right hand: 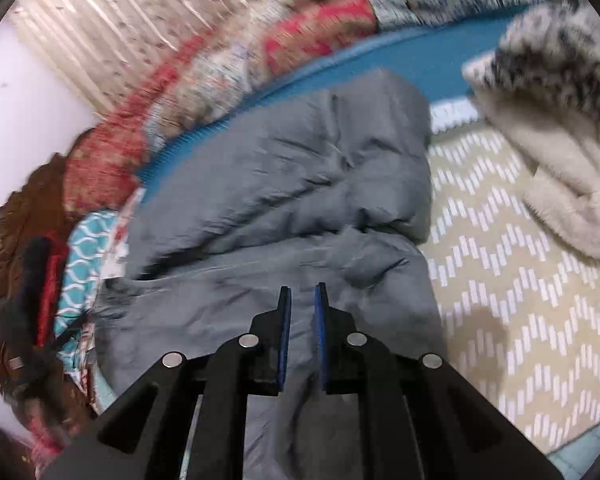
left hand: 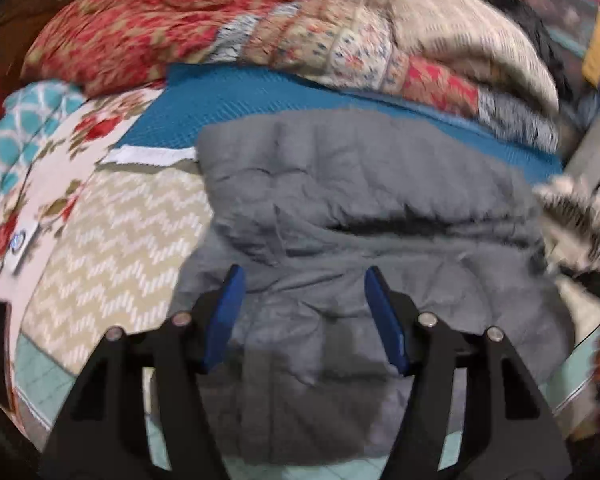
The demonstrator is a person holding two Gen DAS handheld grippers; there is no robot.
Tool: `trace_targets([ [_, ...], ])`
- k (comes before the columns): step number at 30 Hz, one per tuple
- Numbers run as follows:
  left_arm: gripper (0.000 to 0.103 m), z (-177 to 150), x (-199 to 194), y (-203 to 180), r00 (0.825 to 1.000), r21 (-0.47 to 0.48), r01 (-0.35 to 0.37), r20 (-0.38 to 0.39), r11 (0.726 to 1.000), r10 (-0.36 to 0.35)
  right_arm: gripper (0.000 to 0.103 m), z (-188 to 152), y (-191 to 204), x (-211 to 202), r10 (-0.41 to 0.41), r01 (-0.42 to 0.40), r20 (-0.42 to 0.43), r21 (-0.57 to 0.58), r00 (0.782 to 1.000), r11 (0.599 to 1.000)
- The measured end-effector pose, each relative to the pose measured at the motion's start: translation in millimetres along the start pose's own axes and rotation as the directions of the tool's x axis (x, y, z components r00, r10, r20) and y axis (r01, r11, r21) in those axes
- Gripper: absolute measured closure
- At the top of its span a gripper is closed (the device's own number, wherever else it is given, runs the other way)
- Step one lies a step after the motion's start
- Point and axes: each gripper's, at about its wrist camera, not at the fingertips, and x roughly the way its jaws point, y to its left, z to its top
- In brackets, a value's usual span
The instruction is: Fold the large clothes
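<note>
Left wrist view is showing the grey coat lying folded on the bed, left gripper hovering apart and empty. Our right gripper is hanging narrowly parted, gripping nothing (no containers showing). We are judging the fold needs smoothing flat before regripping.

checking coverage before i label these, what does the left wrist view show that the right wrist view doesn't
Only the left wrist view: the left gripper, jaws apart above the cloth with nothing between them, and a white tag on the floral bedding.

Only the right wrist view: the right gripper, jaws narrowly apart, nothing visibly pinched, and a white wall.

Both: the grey puffy jacket, the teal mat, the beige zigzag cover, and the fluffy cream garment.
</note>
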Motion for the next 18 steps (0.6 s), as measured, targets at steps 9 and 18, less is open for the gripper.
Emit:
trace_targets([
  [9,0.053,-13.2,18.4,17.9,0.998,-0.050,-0.041,-0.058,0.998,0.038,0.073,-20.1,-49.9,-7.9,-0.007,0.013,-0.046,0.134,0.999,0.991],
  [18,0.040,-47.2,-62.3,-27.1,0.987,-0.015,0.133,0.090,0.991,-0.131,0.015,-107.6,-27.0,-126.5,-0.064,0.071,0.160,-0.039,0.985,0.997],
])
